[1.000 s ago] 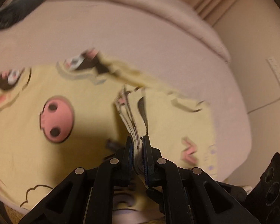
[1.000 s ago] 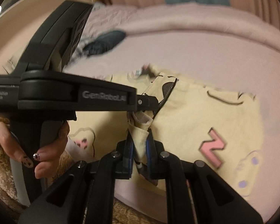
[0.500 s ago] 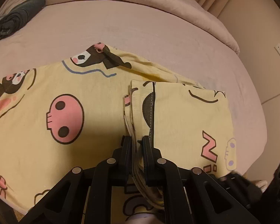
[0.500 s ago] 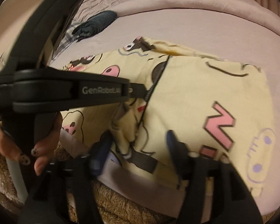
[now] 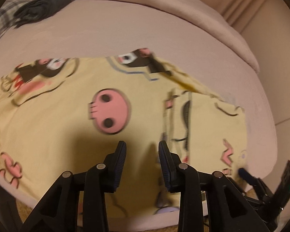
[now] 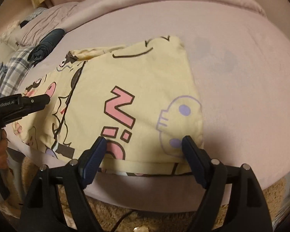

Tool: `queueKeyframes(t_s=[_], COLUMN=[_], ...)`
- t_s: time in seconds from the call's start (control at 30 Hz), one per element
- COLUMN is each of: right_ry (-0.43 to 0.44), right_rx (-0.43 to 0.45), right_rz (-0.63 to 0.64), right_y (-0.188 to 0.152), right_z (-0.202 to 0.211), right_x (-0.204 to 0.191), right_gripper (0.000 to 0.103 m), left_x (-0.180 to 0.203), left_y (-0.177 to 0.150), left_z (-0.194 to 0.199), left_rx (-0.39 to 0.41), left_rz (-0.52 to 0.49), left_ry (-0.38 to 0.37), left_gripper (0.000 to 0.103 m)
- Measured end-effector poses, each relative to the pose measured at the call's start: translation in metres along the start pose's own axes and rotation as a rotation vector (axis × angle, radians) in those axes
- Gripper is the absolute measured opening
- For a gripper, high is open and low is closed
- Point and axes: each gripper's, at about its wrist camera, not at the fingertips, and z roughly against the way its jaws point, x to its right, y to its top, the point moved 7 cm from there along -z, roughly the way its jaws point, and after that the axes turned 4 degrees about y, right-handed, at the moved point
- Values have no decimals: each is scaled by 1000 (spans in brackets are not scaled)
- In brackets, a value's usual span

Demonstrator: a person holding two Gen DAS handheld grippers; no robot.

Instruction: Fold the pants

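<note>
On the bed (image 6: 241, 61), pants (image 6: 145, 81) lie part-folded, flap at 3 o'clock; left gripper (image 5: 142, 150) and right gripper (image 6: 145, 145) both spread, empty, probably ready to regrip.

Dim warm light, motion-blurred left view, fisheye-bent edges, dark corners.

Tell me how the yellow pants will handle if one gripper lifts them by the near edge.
The pants will probably flop: thin cloth, folded flat on the bed, so the fold likely falls open. They look light, since the far edge wrinkles loosely. Both the right gripper and the left gripper are open, holding nothing.
</note>
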Motion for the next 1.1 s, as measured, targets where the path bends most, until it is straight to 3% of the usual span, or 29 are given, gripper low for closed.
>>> queueKeyframes(t_s=[0.13, 0.23, 0.4, 0.47, 0.63, 0.9, 1.1], right_ry=[-54, -80, -19, -28, -79, -119, -133], right_rx=[-1, -13, 50, 70, -3, -48, -43], right_rz=[29, 43, 41, 43, 55, 38, 35], right_y=[3, 7, 35, 44, 54, 52, 55], right_z=[-7, -10, 1, 0, -32, -51, -56], right_x=[-10, -14, -23, -25, -25, -25, -31], right_gripper=[88, 88, 87, 87, 87, 101, 103], left_x=[-25, -51, -99, -118, -154, -202, -213], left_y=[-2, -1, 2, 3, -2, -18, -20], left_z=[9, 19, 39, 47, 60, 48, 41], left_rx=[35, 72, 143, 166, 233, 181, 169], left_rz=[68, 134, 273, 320, 410, 502, 518], left_ry=[24, 59, 88, 127, 222, 319, 297], left_gripper=[34, 44, 65, 66, 74, 74, 76])
